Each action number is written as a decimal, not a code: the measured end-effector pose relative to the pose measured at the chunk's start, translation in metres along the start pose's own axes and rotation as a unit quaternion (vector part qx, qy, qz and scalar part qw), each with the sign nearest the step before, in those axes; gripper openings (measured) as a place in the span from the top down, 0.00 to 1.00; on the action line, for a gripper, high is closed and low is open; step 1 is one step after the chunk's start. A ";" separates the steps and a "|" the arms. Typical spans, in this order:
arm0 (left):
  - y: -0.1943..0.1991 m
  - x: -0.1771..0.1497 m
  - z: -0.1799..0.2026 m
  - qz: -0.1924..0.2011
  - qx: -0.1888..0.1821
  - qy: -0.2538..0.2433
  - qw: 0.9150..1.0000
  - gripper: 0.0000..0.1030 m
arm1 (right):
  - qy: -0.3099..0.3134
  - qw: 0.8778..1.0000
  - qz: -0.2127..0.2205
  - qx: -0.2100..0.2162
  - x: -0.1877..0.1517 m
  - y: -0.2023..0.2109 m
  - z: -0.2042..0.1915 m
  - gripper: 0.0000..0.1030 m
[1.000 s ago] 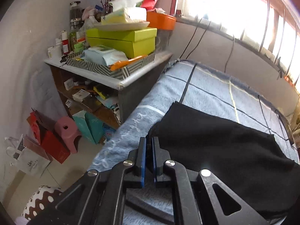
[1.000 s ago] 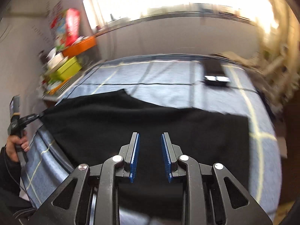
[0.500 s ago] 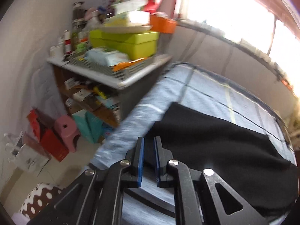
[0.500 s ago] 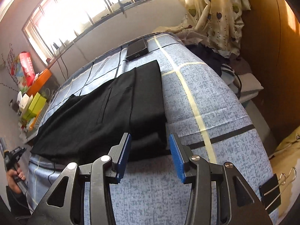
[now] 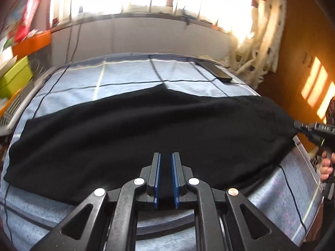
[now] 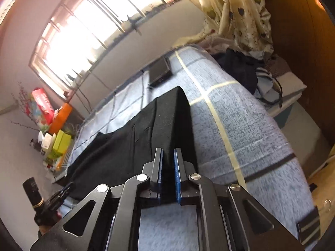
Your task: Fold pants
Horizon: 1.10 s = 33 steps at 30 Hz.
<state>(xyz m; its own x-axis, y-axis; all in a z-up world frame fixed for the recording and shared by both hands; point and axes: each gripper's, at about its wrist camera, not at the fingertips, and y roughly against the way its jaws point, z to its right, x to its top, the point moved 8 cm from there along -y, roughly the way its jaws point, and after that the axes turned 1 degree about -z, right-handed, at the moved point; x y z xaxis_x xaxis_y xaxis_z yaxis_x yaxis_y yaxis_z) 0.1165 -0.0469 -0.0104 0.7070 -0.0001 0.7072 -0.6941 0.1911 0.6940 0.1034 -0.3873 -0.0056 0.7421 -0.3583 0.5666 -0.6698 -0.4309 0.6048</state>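
Black pants (image 5: 146, 125) lie spread lengthwise across the blue checked bed (image 5: 125, 75). My left gripper (image 5: 165, 156) sits over the near edge of the pants at mid-length, jaws slightly apart with nothing between them. My right gripper (image 6: 168, 152) is closed on the near corner of the pants (image 6: 159, 129) at the right end, cloth between the blue pads. From the left wrist view the right gripper (image 5: 297, 125) pinches the cloth at the far right. The left gripper (image 6: 60, 192) shows at the lower left of the right wrist view.
A black flat device (image 5: 217, 73) with a cable lies at the back of the bed below the window. A cluttered shelf with green boxes (image 6: 60, 144) stands at the left end. Clothes and a curtain (image 6: 240, 21) are piled at the right end beside a wooden wardrobe.
My left gripper let go of the left end and swung to the middle of the near edge. My right gripper moved to the right end and closed on the pants corner.
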 end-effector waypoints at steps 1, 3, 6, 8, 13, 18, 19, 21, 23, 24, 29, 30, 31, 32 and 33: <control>0.001 0.001 0.004 0.002 -0.008 -0.005 1.000 0.81 | 0.001 1.000 0.000 0.000 -0.003 0.003 -0.002 0.90; 0.001 0.001 0.009 0.003 -0.019 -0.008 1.000 0.75 | -0.005 1.000 -0.002 -0.013 -0.008 0.000 0.006 0.90; -0.006 -0.001 0.018 -0.008 -0.023 -0.012 1.000 0.75 | -0.045 0.998 -0.034 -0.023 -0.015 -0.021 0.029 0.80; -0.006 -0.002 0.025 -0.011 -0.027 -0.020 0.999 0.75 | -0.052 0.998 -0.018 -0.033 -0.016 -0.012 0.034 0.72; -0.007 0.000 0.033 -0.001 -0.039 -0.021 0.999 0.65 | -0.062 0.997 -0.042 -0.021 -0.037 -0.003 0.028 0.55; -0.036 -0.013 0.047 -0.043 -0.045 -0.042 0.997 0.65 | -0.081 0.995 -0.050 0.007 -0.036 -0.021 0.019 0.49; -0.038 -0.016 0.048 -0.047 -0.045 -0.044 0.997 0.64 | -0.087 0.995 -0.046 0.009 -0.034 -0.023 0.019 0.48; -0.032 -0.016 0.051 -0.044 -0.062 -0.042 0.996 0.62 | -0.101 0.994 -0.038 0.011 -0.028 -0.028 0.019 0.48; -0.032 -0.020 0.052 -0.047 -0.065 -0.040 0.996 0.61 | -0.130 0.991 -0.027 0.013 -0.024 -0.032 0.022 0.48; -0.031 -0.020 0.052 -0.048 -0.064 -0.041 0.996 0.60 | -0.149 0.989 -0.021 0.015 -0.022 -0.033 0.024 0.48; -0.032 -0.021 0.052 -0.048 -0.060 -0.044 0.996 0.60 | -0.132 0.991 -0.026 -0.007 -0.028 -0.036 0.018 0.75; -0.033 -0.021 0.052 -0.049 -0.059 -0.045 0.996 0.59 | -0.126 0.992 -0.028 -0.003 -0.028 -0.038 0.016 0.81; -0.033 -0.021 0.053 -0.049 -0.058 -0.046 0.996 0.59 | -0.118 0.993 -0.024 -0.001 -0.026 -0.036 0.015 0.84; -0.033 -0.021 0.054 -0.049 -0.057 -0.046 0.996 0.58 | -0.106 0.994 -0.010 0.003 -0.021 -0.028 0.013 0.85; -0.032 -0.021 0.054 -0.049 -0.058 -0.044 0.996 0.58 | -0.099 0.995 0.000 0.003 -0.017 -0.022 0.012 0.86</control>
<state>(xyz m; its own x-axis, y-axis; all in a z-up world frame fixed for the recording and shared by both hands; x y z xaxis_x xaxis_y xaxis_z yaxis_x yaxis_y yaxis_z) 0.1168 -0.1058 -0.0404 0.7523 -0.1101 0.6495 -0.5985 0.2978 0.7437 0.1060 -0.3819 -0.0350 0.7337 -0.5142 0.4443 -0.6696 -0.4360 0.6012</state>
